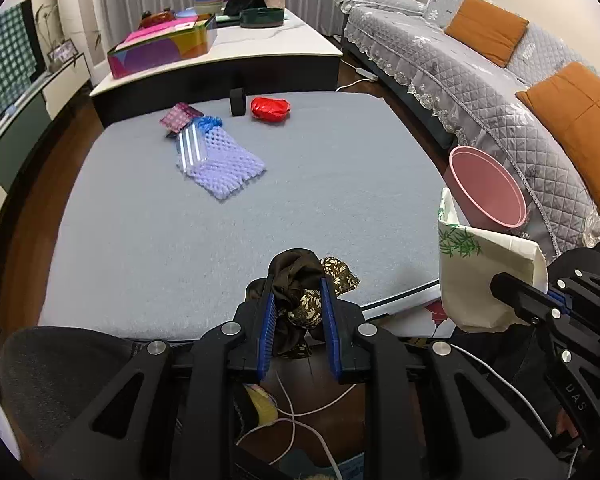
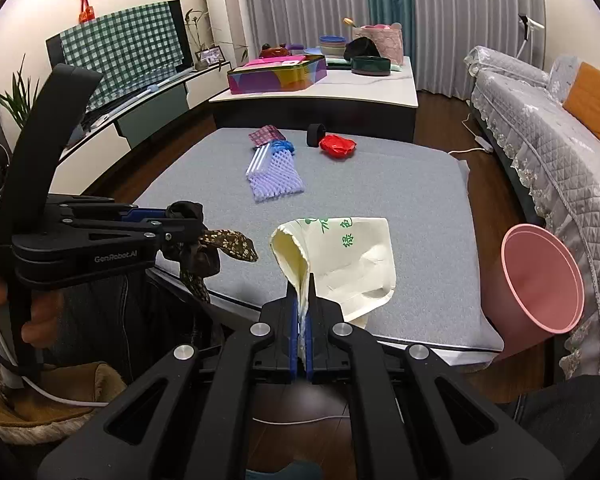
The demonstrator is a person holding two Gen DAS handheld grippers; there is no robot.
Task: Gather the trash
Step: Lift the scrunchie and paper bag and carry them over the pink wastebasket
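My left gripper (image 1: 298, 286) is shut on a crumpled brown patterned cloth (image 1: 304, 276), held over the near edge of the grey mat (image 1: 260, 220); it also shows in the right wrist view (image 2: 204, 250). My right gripper (image 2: 302, 288) is shut on the rim of a cream paper bag with green print (image 2: 348, 256), which also shows in the left wrist view (image 1: 480, 272). Farther back on the mat lie a purple foam net (image 1: 224, 164), clear tubes (image 1: 190, 146), a blue wad (image 1: 208, 122), a checkered wrapper (image 1: 180, 116), a black roll (image 1: 237, 102) and a red wrapper (image 1: 270, 109).
A pink bin (image 2: 540, 284) leans by the mat's right side against the grey sofa (image 1: 480, 80). A white-topped table (image 1: 240, 46) with a colourful box and bowls stands behind the mat. A TV cabinet (image 2: 148, 104) is at the left. White cables lie on the floor below.
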